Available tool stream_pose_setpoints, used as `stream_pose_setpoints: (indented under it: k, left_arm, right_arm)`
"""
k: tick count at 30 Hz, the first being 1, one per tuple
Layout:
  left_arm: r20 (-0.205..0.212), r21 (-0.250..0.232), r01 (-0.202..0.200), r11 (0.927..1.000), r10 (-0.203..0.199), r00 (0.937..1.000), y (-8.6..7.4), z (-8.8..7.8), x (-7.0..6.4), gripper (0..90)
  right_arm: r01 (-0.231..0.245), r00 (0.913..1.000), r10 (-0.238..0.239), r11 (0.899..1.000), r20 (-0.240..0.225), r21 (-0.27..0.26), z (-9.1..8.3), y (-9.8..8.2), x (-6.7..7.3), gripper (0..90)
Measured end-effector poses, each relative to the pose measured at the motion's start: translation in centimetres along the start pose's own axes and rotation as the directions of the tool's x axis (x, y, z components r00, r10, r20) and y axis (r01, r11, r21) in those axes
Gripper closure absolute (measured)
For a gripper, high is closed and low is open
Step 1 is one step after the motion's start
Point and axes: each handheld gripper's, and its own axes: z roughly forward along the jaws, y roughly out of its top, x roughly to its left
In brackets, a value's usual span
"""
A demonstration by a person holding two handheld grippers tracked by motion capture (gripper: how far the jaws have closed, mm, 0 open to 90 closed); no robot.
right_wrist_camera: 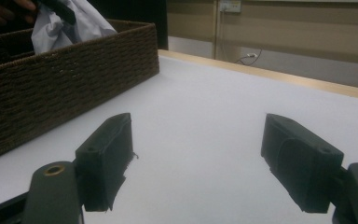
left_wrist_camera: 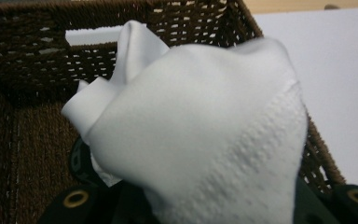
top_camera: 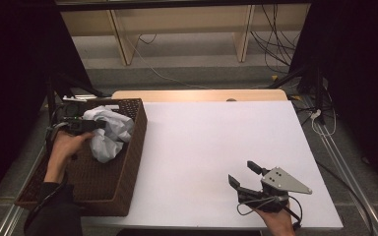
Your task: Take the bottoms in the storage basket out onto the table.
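At the near edge of the white surface (top_camera: 211, 147), on the person's right, the right tool (top_camera: 243, 174) rests low with its two black jaws spread wide and nothing between them; in the right gripper view the bare white top shows through the gap. The hand behind it sits at the surface's front rim.

Farther off and to the left, a brown woven basket (top_camera: 133, 147) stands along the left side of the surface, its long wall just beside the white top. Over the basket's far half the left tool (top_camera: 91, 124) is clamped on a white cloth (top_camera: 109, 133), which bunches up from the jaws and hangs crumpled above the basket's inside. In the left gripper view the cloth (left_wrist_camera: 205, 135) covers the jaws, with a textured band running across its fold and the basket's wicker wall (left_wrist_camera: 37, 56) behind it.

Beyond the surface, a pale wooden strip (top_camera: 202, 95) runs along the far edge, with cables on the floor past it.
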Motion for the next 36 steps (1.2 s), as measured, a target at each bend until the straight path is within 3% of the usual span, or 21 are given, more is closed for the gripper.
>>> stream_pose_setpoints:
  k: [5, 12, 18, 27, 36]
  left_arm:
    - [0.002, -0.019, -0.026, 0.9995, 0.026, 0.9997, -0.1, -1.1, -0.6, 74.4]
    - [0.044, -0.046, -0.021, 0.9987, 0.023, 0.9987, -0.2, -2.1, -0.9, 74.4]
    - [0.044, -0.056, -0.038, 0.9977, 0.04, 0.9982, -0.2, -2.5, -1.5, 74.4]
    - [0.094, -0.085, -0.053, 0.995, 0.061, 0.9937, 0.0, -3.3, -2.5, 74.6]
    - [0.105, -0.128, -0.07, 0.9893, 0.084, 0.9909, 0.4, -4.6, -3.5, 74.6]
  right_arm:
    - [0.003, 1.0, -0.003, 1.0, -0.003, -0.002, 0.0, 0.0, 0.1, 26.0]
    - [0.012, 0.9999, -0.012, 1.0, 0.002, -0.004, -0.1, 0.1, 0.2, 26.0]
    - [0.012, 0.9999, -0.012, 1.0, 0.0, -0.009, -0.2, 0.1, 0.2, 26.0]
    - [0.015, 0.9999, -0.015, 1.0, 0.001, -0.006, -0.2, 0.1, 0.2, 26.0]
    - [0.016, 0.9999, -0.016, 1.0, 0.0, -0.005, -0.2, 0.1, 0.2, 26.0]
